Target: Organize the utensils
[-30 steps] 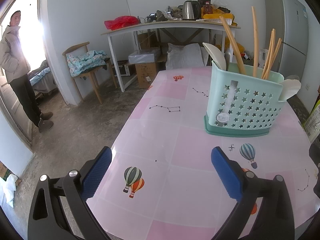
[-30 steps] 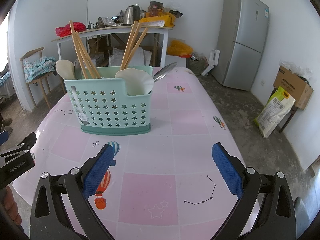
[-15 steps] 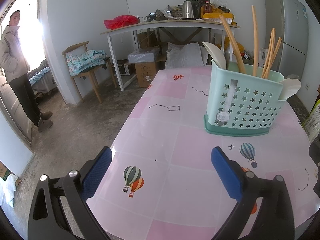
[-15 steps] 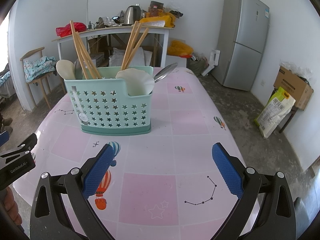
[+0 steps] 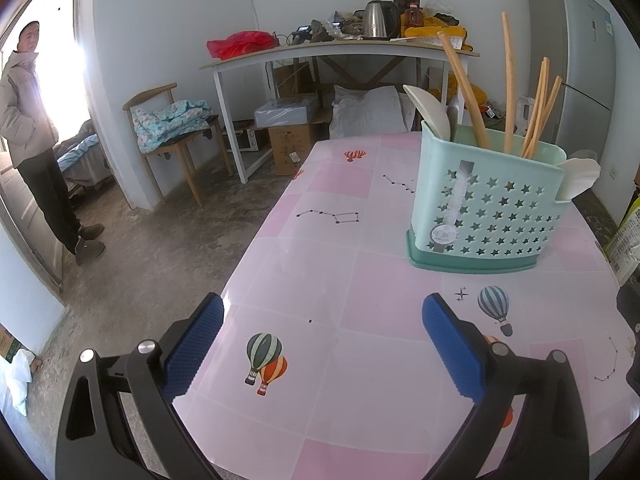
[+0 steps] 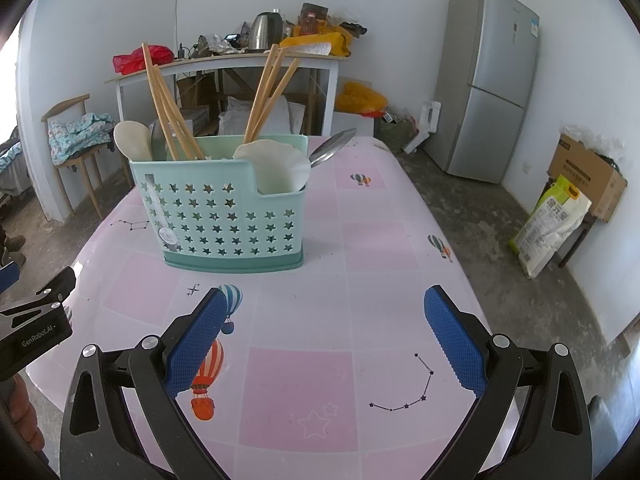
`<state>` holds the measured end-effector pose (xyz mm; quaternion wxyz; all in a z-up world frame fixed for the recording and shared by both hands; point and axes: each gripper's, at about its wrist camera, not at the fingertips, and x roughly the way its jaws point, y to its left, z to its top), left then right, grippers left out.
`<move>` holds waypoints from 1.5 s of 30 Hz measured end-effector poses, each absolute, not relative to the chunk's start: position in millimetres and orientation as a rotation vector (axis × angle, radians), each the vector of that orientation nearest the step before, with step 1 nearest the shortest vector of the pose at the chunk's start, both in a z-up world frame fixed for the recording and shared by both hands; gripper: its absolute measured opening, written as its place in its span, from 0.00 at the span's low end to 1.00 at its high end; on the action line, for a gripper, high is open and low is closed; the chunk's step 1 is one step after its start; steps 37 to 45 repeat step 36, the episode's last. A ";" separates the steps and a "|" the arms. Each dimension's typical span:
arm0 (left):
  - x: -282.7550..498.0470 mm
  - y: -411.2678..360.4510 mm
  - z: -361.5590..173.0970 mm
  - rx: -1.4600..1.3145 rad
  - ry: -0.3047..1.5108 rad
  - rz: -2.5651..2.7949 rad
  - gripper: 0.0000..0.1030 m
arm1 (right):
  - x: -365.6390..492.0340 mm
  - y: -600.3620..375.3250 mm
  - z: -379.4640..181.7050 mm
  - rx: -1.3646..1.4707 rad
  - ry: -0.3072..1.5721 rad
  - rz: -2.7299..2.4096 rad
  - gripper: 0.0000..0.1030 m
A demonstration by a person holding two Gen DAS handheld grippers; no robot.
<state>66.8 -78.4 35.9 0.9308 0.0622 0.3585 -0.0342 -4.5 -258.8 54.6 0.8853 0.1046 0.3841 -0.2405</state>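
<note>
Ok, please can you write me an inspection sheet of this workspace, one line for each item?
Surface: pink table with balloon prints, no loose utensils seen on it.
Job's things: teal caddy upright on the table, holding chopsticks, white spoons and a metal spoon.
Clutter: nothing seen on the table.
Grippers: left gripper and right gripper open, empty, above the table.
Cables: one down the back wall.
Surroundings: fridge, cluttered side table, chair, bystander at the doorway.
</note>
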 end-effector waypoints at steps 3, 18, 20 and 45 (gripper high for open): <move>66.9 -79.0 35.5 0.127 0.735 -0.070 0.95 | -3.4 -258.6 55.4 0.217 0.798 -0.500 0.92; 66.6 -79.3 35.3 0.128 0.734 -0.070 0.94 | 0.5 -258.7 56.6 0.217 0.795 -0.498 0.92; 67.0 -80.0 35.6 0.129 0.735 -0.071 0.94 | -0.7 -258.4 56.1 0.216 0.795 -0.498 0.92; 66.6 -83.5 32.9 0.131 0.738 -0.078 0.94 | -1.3 -258.0 56.1 0.218 0.794 -0.498 0.92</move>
